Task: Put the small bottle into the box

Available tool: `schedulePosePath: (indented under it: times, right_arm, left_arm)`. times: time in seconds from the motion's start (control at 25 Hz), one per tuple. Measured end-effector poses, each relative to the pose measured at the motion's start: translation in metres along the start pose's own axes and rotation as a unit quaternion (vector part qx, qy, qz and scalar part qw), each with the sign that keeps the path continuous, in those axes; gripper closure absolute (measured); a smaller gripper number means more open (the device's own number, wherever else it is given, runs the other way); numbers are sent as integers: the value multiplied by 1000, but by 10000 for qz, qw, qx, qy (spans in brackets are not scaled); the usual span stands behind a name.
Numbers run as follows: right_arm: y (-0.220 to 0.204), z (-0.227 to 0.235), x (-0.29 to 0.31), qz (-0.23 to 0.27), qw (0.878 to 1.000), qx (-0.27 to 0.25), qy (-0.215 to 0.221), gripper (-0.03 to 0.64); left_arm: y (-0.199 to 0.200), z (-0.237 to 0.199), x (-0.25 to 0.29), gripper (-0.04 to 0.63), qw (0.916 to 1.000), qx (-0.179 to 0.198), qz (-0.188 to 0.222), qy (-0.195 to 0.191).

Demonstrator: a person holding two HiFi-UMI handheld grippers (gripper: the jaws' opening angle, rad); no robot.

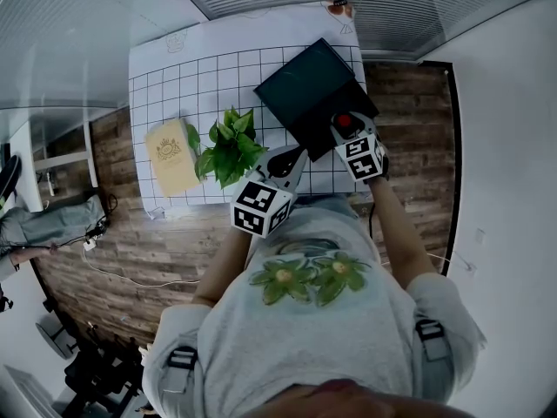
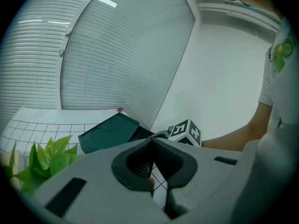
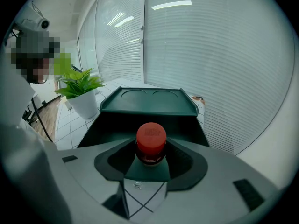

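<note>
Head view — a white gridded mat (image 1: 165,85) is laid over a table, and on it a dark green box (image 1: 305,85) is seen with its lid thrown open. A leafy plant (image 1: 228,146) is placed left of the box, and a pale yellow pack (image 1: 172,157) left of the plant. The right gripper (image 1: 346,131) is held at the near right edge of the box, and the red cap of the small bottle (image 1: 345,122) is shown at its tips. The left gripper (image 1: 291,157) is held beside the plant, near the front edge of the mat, apart from the box.

Left gripper view — the jaws of the left gripper (image 2: 150,141) are brought together at their tips, and nothing is held between them. Beyond them the box (image 2: 110,132) is seen, with the marker cube (image 2: 187,130) of the right gripper to its right and the plant (image 2: 46,157) at lower left.

Right gripper view — the jaws of the right gripper (image 3: 151,155) are closed on the small bottle (image 3: 151,139), which is gripped upright below its red cap. The bottle is held just before the dark hollow of the box (image 3: 145,124), not yet set inside it; the raised lid (image 3: 149,101) is seen behind. The plant (image 3: 81,90), in a white pot, is stood to the left.
</note>
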State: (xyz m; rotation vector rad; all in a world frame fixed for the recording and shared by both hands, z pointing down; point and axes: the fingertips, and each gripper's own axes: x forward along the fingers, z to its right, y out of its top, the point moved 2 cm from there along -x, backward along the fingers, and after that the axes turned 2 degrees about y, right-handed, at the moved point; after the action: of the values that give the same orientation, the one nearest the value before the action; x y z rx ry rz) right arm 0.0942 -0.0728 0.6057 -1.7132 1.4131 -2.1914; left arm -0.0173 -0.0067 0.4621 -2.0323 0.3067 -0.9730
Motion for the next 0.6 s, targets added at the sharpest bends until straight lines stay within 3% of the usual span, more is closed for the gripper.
schedulePosePath:
  times: [0.28,0.6]
  right_arm:
    - [0,-1,-2,-15,9999,118,-38,417]
    - [14,-4,-34,454,9976,487,-197,405]
  left_arm:
    - [-4,3,-7,588,10000,12,4,-9]
    - [-5,7,-16,588,9999,71,83,-55]
